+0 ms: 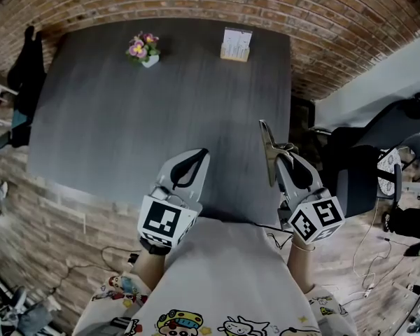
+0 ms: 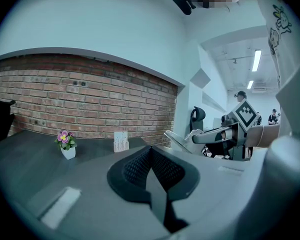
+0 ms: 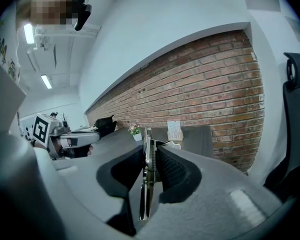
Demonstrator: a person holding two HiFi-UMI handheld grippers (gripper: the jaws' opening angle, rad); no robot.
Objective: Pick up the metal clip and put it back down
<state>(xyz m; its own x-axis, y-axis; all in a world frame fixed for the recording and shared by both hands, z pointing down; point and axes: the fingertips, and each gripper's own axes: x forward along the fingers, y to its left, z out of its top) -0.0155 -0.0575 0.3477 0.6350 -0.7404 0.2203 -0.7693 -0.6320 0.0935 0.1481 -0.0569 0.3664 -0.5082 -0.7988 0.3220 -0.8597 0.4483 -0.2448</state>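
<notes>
My right gripper [image 1: 283, 161] is shut on the metal clip [image 1: 268, 148], a long silver spring clamp that stands on edge between the pads and pokes out past the fingertips. In the right gripper view the metal clip [image 3: 147, 170] sits pinched upright in the right gripper [image 3: 151, 153]. It hangs in the air over the near right corner of the dark grey table [image 1: 126, 124]. My left gripper [image 1: 196, 158] is shut with nothing in it, over the table's near edge. In the left gripper view the left gripper [image 2: 150, 153] has its pads together, and the clip [image 2: 178, 141] shows at the right.
A small pot of pink flowers [image 1: 144, 50] and a card holder [image 1: 236, 45] stand at the table's far side by the brick wall. A black office chair [image 1: 367, 166] is close on the right. A dark jacket [image 1: 28, 67] hangs at the far left.
</notes>
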